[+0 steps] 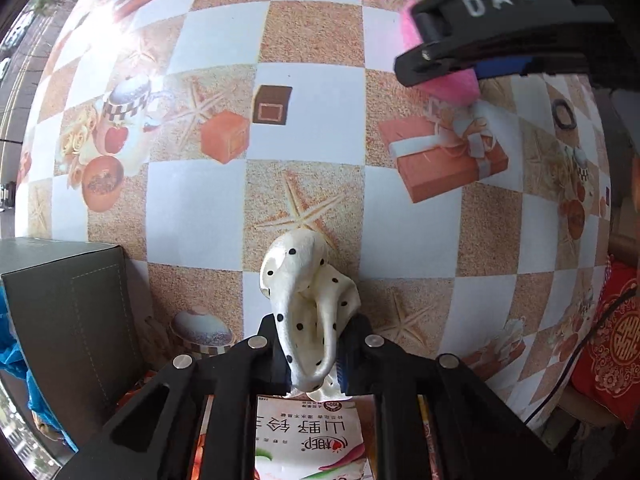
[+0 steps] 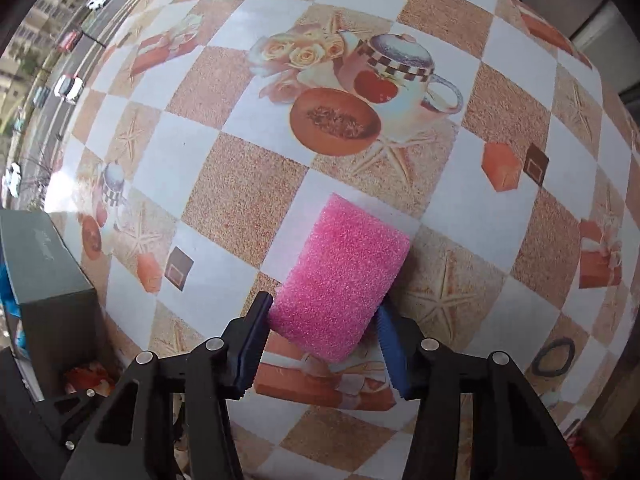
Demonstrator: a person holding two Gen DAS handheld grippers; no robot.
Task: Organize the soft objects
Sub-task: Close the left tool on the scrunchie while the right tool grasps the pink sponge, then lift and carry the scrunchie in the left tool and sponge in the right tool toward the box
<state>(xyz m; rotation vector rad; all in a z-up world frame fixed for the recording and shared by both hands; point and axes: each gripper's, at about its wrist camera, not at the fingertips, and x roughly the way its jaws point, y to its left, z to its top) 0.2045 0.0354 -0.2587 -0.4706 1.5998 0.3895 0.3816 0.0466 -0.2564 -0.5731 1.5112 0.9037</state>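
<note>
We hold the limp polka-dot scrunchie (image 1: 310,312) pinched in the left gripper (image 1: 312,354); the right gripper (image 2: 320,344) clamps the light, compressible pink sponge (image 2: 340,276) by its near end above the table (image 2: 240,184).

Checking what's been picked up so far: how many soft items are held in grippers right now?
2: a cream polka-dot scrunchie clamped in the left gripper, and a pink sponge in the right gripper.

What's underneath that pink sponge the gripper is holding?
The pink sponge, pinched in the right gripper, hangs over the patterned tablecloth: a printed gift box peeks out below. Whatever lies directly beneath is covered.
</note>
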